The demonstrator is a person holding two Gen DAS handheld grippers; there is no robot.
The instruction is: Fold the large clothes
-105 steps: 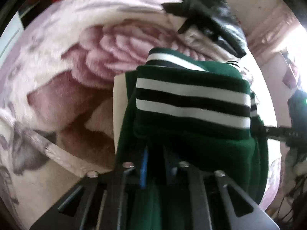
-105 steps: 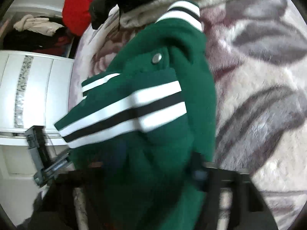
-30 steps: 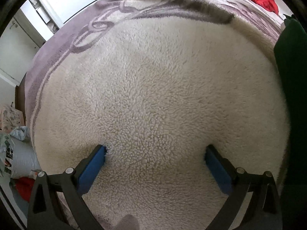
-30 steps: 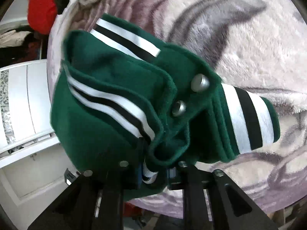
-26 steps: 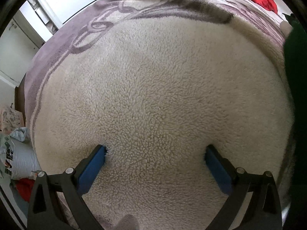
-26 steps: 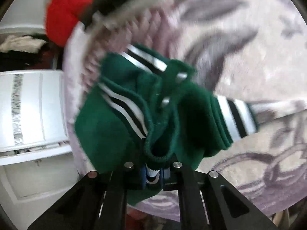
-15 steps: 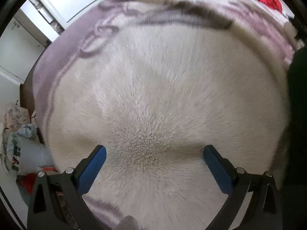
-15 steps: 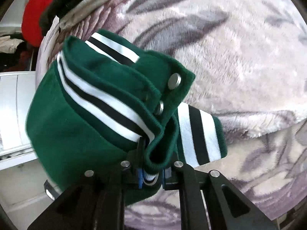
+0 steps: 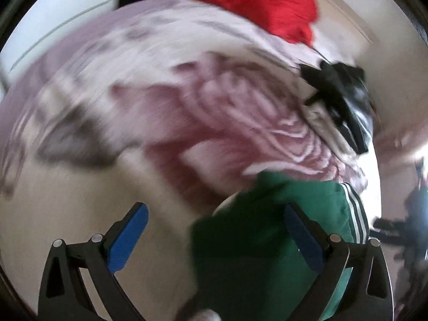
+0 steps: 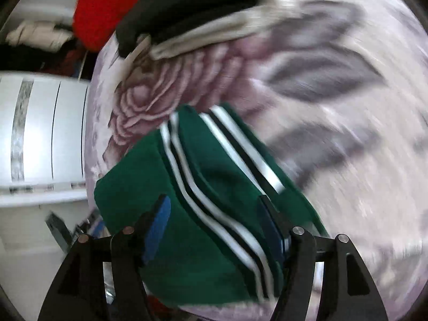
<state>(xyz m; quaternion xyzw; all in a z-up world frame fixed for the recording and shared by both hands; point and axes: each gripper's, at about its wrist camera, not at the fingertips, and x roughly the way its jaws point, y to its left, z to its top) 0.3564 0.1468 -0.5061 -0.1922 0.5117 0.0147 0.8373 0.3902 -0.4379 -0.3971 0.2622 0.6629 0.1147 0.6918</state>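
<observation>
Right wrist view: the right gripper [image 10: 212,230] is shown with its jaws opening, the blue pads [image 10: 156,228] standing apart on either side of the green jacket [image 10: 192,192], which lies between them without being pressed. The jacket is seen folded into a compact bundle, its white-and-black striped ribbing [image 10: 214,184] running diagonally between the two fingers. The bundle is laid on the floral blanket [image 10: 334,101], near the blanket's left edge, with a large pink rose print [image 10: 160,99] just beyond it. Farther up, a stack of folded garments is seen on the blanket: a beige piece [image 10: 214,37] under a black one [image 10: 187,2], with a red garment [image 10: 107,8] behind them. A white cabinet [image 10: 40,133] is seen to the left, beyond the blanket's edge. Left wrist view: the left gripper [image 9: 214,232] is shown spread wide, nothing being pinched between its blue pads [image 9: 128,235]; the picture is blurred. The green jacket [image 9: 254,240] is seen beneath and beside the right-hand finger, resting on the floral blanket [image 9: 80,107]. Beyond it a black garment [image 9: 342,99] is seen at the upper right of the blanket, and the red garment [image 9: 254,2] at the top.
</observation>
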